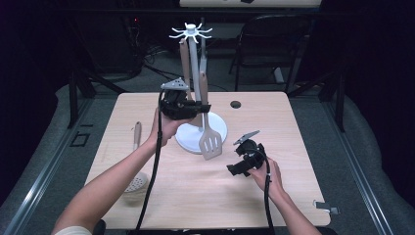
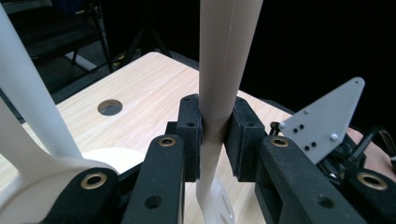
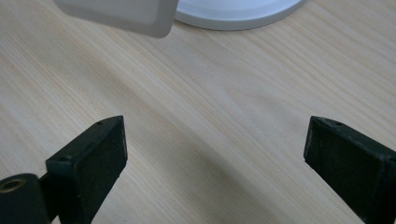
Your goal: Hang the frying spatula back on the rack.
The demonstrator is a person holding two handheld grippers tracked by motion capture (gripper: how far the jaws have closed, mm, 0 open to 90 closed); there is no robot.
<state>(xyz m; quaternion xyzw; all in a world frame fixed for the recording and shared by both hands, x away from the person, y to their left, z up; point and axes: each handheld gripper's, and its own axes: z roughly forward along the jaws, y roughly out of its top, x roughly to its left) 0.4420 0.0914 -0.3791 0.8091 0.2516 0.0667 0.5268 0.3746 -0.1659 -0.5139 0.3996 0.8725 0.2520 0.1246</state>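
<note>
My left gripper [image 1: 200, 107] is shut on the wooden handle [image 2: 224, 60] of a slotted spatula, held upright beside the pole of a white utensil stand [image 1: 195, 63]. The spatula's pale blade [image 1: 210, 143] hangs just above the stand's round base [image 1: 219, 126]. In the left gripper view the two pads [image 2: 192, 135] press on the handle from both sides. Another wooden-handled utensil [image 1: 184, 58] hangs from the stand's hook ring. My right gripper [image 1: 236, 168] is open low over the table to the right of the stand, and in its own view nothing lies between its jaws [image 3: 215, 154].
A skimmer spoon [image 1: 136, 166] lies on the left part of the wooden table [image 1: 195, 196], handle pointing away. A round cable hole [image 1: 236, 104] sits near the far edge. A dark chair [image 1: 274, 44] stands behind the table. The spatula's blade corner [image 3: 121, 14] and stand base [image 3: 238, 11] lie ahead of the right jaws.
</note>
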